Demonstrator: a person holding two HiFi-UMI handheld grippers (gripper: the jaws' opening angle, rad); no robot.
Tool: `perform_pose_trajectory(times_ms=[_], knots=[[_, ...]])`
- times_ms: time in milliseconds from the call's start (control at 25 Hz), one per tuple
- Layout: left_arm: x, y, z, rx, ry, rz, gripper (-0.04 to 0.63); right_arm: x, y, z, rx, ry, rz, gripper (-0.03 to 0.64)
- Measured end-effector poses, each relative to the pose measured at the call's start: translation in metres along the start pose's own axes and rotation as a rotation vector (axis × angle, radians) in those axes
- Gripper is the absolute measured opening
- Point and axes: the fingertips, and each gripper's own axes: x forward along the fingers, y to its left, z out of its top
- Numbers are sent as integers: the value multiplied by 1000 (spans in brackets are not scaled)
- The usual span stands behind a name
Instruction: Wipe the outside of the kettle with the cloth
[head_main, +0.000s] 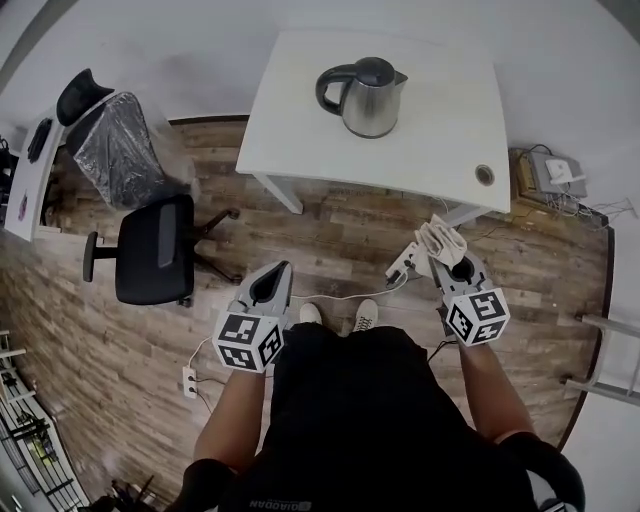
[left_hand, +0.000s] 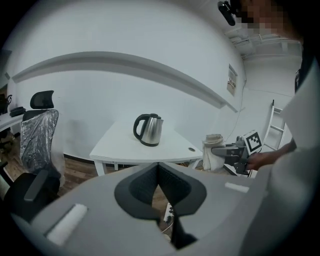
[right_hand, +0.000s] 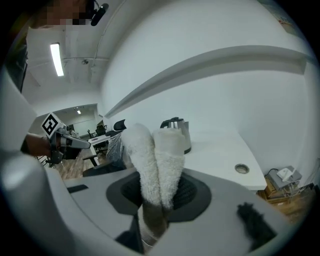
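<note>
two gripper views show right gripper (right_hand: 159, 200) fingers pinching the cloth (right_hand: 161, 155), left gripper (left_hand: 158, 181) fingers pressed together.

The head camera looked steeply down from above. Cameras on the left claw (head_main: 268, 287) and right claw (head_main: 446, 250) faced the tabletop (head_main: 430, 135) from well back; all three views shared the kettle (head_main: 368, 98).

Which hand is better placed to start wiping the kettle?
Right. The right tongs clamp the cloth; the left tongs are shut and empty. The kettle stands ahead, untouched.
</note>
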Motion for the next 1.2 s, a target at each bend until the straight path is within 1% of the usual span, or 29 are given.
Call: perform_pose_trajectory(times_ms=[120,200,320,400,520,600,680,760,880,1040,1120,1200], knots=[[-25,3,-5,-6,-22,-18,7,-1,40,7,-14,1,41,101],[-38,4,-6,1,-25,-60,8,-4,63,14,-19,-7,32,101],[-46,5,-4,44,-12,-169,8,-10,92,29,-26,-38,-26,101],[-42,5,6,77,-16,-239,8,-18,106,35,-25,-47,-73,101],[-27,-3,25,123,-30,-337,8,-38,115,29,5,-36,-159,101],[-19,-8,33,153,-36,-372,8,-54,121,24,30,-47,-209,101],[-18,-10,38,163,-48,-373,6,-67,131,17,47,-57,-231,101],[-18,-11,42,146,-56,-349,8,-73,134,14,46,-60,-234,101],[-13,-20,48,114,-54,-306,8,-74,123,16,55,-49,-210,98],[-11,-44,62,136,-72,-307,8,-77,111,25,57,-30,-149,98],[-12,-50,60,146,-56,-315,8,-78,106,32,39,-30,-142,98],[-11,-50,58,161,-45,-309,8,-77,99,36,45,-36,-147,98]])
